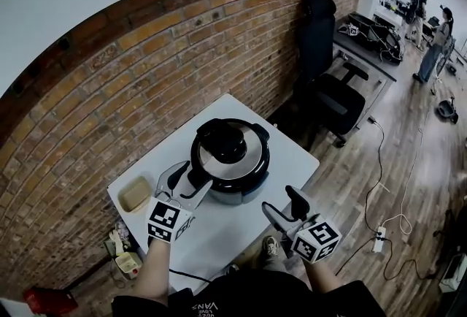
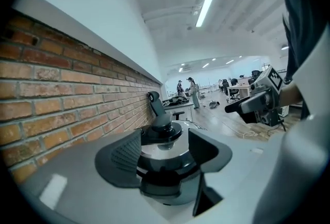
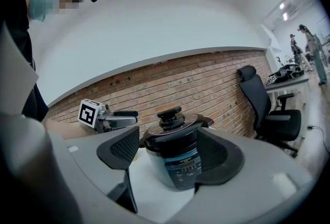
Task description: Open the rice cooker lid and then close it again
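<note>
Held left gripper (image 1: 193, 173) and right gripper (image 1: 281, 200) spread wide and empty, aimed near level at cooker (image 3: 178, 163) on table (image 1: 219, 235), lid (image 1: 248, 158) shut, apparently lined up to reach its knob (image 1: 222, 140) for opening

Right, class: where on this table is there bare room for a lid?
Bare: on the white table, the strip between the black-and-silver rice cooker and the near edge. Crowded: the left, with the tan square dish and left claw.
</note>
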Demonstrator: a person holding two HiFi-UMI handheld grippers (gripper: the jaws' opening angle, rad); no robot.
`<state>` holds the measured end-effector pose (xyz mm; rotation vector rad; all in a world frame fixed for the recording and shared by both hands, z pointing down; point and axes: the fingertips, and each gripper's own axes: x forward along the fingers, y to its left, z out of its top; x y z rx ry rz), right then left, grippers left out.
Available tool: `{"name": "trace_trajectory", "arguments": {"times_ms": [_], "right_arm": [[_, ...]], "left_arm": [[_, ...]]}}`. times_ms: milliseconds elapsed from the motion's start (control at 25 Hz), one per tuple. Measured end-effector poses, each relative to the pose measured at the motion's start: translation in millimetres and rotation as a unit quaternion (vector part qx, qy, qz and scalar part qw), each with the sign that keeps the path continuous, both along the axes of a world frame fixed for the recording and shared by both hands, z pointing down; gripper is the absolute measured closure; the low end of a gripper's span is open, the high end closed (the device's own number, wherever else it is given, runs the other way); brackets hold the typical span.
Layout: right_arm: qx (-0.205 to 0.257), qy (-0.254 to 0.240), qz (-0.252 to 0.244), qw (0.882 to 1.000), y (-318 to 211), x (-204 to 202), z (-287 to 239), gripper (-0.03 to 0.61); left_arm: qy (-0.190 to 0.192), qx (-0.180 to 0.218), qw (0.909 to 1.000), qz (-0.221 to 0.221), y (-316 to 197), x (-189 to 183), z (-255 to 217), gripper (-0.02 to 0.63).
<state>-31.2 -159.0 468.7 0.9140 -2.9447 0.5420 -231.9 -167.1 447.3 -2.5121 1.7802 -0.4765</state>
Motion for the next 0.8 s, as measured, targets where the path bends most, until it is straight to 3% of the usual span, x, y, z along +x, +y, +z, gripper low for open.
{"name": "trace_trajectory", "arguments": {"times_ms": [440,680,800], "right_arm": [[0.021,0.024,0.060,0.998,72,-3,6,0.247],[0.030,0.030,0.077,0.996,96,6,5,0.319],[0.036,0.035,0.074,0.996,102,13,4,0.352]], "left_arm": [[0.039,0.019,0.9989,0.021,79,7,9,0.333],[0.057,0.018,0.9978,0.026,117,23,17,0.339],[0.062,0.023,0.9976,0.020,131,33,18,0.393]]}}
